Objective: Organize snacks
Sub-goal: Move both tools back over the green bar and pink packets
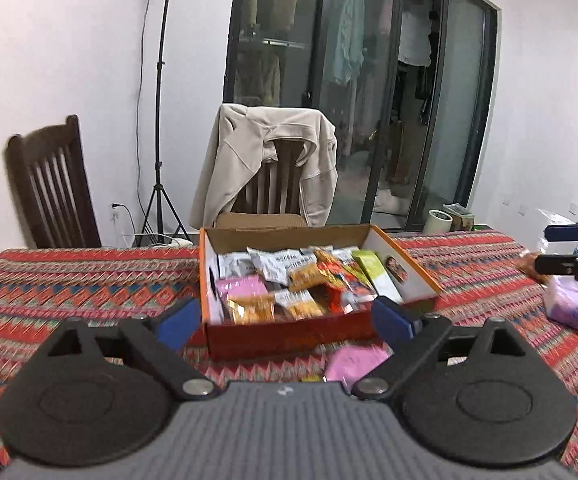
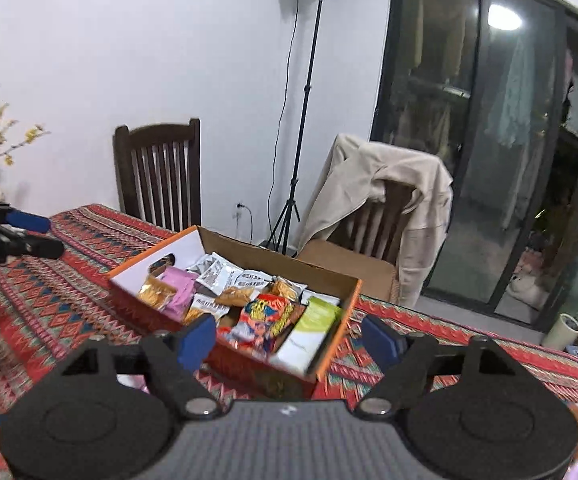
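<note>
From the left wrist view, the left gripper (image 1: pixel 287 320) is hovering just in front of the near wall of the orange box (image 1: pixel 289 338), its jaws standing wide with nothing between the blue pads. The box is sitting on the patterned tablecloth (image 1: pixel 69 284), crammed with snack packets (image 1: pixel 289 284). A pink packet (image 1: pixel 355 362) is lying loose just in front of the box, and a purple bag (image 1: pixel 571 306) is lying well to the right of it, beside the right gripper (image 1: pixel 561 266). These pouches are probably light, soft and crinkly; pinching a sealed edge looks safest.

From the right wrist view, the right gripper (image 2: pixel 289 340) is tilting gently down toward the box's near corner (image 2: pixel 309 376), jaws well apart and holding nothing. The left gripper (image 2: pixel 37 236) is showing left of the box.
</note>
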Motion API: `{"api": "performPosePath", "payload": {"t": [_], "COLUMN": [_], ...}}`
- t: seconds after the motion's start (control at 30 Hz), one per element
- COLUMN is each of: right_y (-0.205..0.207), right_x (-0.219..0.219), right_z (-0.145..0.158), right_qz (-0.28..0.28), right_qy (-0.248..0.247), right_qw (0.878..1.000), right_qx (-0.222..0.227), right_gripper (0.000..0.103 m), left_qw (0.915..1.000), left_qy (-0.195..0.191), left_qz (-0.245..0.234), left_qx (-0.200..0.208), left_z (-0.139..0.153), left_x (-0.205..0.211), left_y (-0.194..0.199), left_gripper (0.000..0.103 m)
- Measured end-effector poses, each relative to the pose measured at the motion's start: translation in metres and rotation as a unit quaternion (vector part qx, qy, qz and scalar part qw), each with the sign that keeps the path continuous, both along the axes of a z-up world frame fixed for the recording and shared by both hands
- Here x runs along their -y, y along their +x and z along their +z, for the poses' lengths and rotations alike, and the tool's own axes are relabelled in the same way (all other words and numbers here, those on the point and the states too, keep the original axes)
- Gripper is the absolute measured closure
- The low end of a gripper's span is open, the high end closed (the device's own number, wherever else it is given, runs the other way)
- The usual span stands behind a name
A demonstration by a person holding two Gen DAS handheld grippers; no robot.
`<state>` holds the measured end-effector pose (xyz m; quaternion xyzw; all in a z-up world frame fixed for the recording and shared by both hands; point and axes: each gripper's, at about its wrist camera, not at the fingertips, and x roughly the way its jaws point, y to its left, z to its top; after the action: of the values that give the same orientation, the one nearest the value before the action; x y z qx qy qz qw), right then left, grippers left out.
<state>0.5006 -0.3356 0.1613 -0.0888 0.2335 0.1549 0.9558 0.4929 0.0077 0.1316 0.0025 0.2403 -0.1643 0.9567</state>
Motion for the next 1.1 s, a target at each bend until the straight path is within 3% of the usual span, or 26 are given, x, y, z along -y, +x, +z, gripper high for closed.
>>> {"api": "performPosePath", "payload": {"t": [0.2, 0.5, 0.8, 0.93, 1.1], "right_y": [-0.103, -0.224, -0.301, -0.325, -0.342], "right_x": [0.019, 0.029, 0.027, 0.027, 0.033], "right_z": [-0.006, -0.054, -0.118, -0.136, -0.138], "right_qz": [-0.003, -0.022, -0.045, -0.045, -0.058], "right_qy": [0.013, 0.039, 0.076, 0.086, 0.092], "right_qw": [1.000, 0.999, 0.994, 0.991, 0.990], "right_qx": [0.014, -0.003, -0.062, -0.089, -0.090], "right_gripper": [0.014, 0.008, 0.008, 0.008, 0.008], "left_qw": [0.9996, 0.9994, 0.9882, 0.9857, 0.9876], "left_qy": [0.019, -0.003, -0.012, -0.015, -0.013], "left_qz": [0.015, 0.034, 0.102, 0.115, 0.111], "left_qx": [0.011, -0.004, -0.114, -0.123, -0.110], "left_z": [-0.008, -0.036, -0.093, -0.096, -0.090], "left_x": [0.001, 0.010, 0.003, -0.005, -0.008], "left_y": [-0.104, -0.214, -0.256, -0.265, -0.275], "left_gripper": [0.003, 0.001, 0.001, 0.001, 0.001]}}
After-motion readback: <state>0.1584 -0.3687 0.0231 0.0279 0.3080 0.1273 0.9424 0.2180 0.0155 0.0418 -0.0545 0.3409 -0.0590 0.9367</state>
